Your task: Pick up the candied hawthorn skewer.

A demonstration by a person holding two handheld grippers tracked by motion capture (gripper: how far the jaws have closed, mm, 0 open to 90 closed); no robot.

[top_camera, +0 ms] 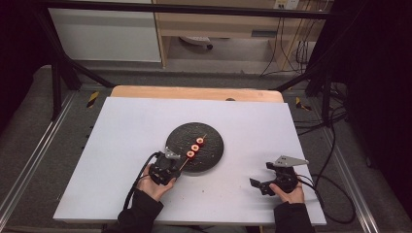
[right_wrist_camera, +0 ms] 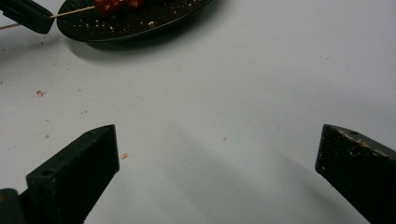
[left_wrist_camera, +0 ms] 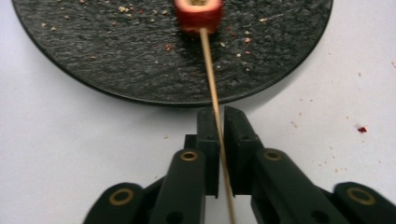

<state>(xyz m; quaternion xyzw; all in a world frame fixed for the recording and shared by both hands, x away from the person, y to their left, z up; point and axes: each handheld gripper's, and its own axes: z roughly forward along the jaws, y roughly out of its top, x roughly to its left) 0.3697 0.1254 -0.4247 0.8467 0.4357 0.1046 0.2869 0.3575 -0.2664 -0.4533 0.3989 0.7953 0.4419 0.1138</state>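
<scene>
A person sits at a white table [top_camera: 121, 145] holding a two-jaw gripper in each hand. Near the middle of the table lies a round, dark, rough-surfaced plate [top_camera: 211, 153] dusted with crumbs. Across the plate rests a thin wooden skewer [left_wrist_camera: 212, 88] carrying three red fruit pieces [top_camera: 197, 147] in a row, running diagonally from the plate's centre toward its near left edge. The bare end of the skewer sticks out past the rim, over the table.

The left gripper [left_wrist_camera: 220, 122] sits just in front of the plate's near edge, its black jaws clenched on that bare end of the skewer, with the stick running up between the pads toward the nearest fruit piece [left_wrist_camera: 198, 14].

The right gripper [right_wrist_camera: 217, 149] rests on the table well apart from the plate, to its right and nearer the person. Its jaws stand wide apart, released, with bare table between them.
</scene>
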